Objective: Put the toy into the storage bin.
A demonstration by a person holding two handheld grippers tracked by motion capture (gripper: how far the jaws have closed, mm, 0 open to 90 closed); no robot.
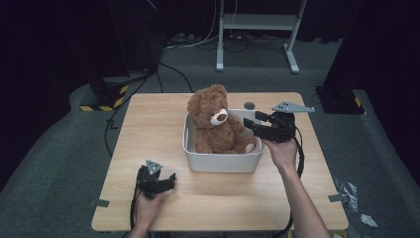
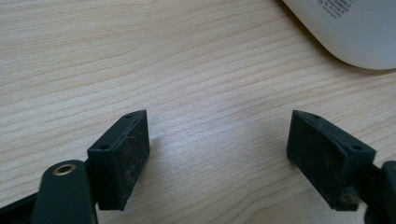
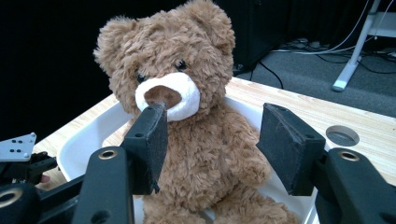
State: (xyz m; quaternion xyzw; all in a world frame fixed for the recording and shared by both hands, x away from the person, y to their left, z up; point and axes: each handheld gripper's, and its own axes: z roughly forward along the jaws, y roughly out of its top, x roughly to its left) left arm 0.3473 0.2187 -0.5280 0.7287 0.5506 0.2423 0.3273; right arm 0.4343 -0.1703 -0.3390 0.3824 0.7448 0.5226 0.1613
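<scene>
Small dark print on the white tub [image 2: 348, 32], upper right of the left gripper view, several lines too small and cut off to read, no other text, brand or number legible anywhere

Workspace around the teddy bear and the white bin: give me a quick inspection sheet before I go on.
Surface: light wooden table, round grommet near the far edge.
Job's things: brown teddy bear sits upright in the white bin.
Clutter: nothing seen on the table.
Grippers: right gripper open, aimed at the bear's torso, pads not touching it; left gripper open over bare wood, near the bin's corner.
Cables: one trails from each gripper; more run on the floor behind.
Surroundings: grey carpet, white stand legs, tape scraps at right.
</scene>
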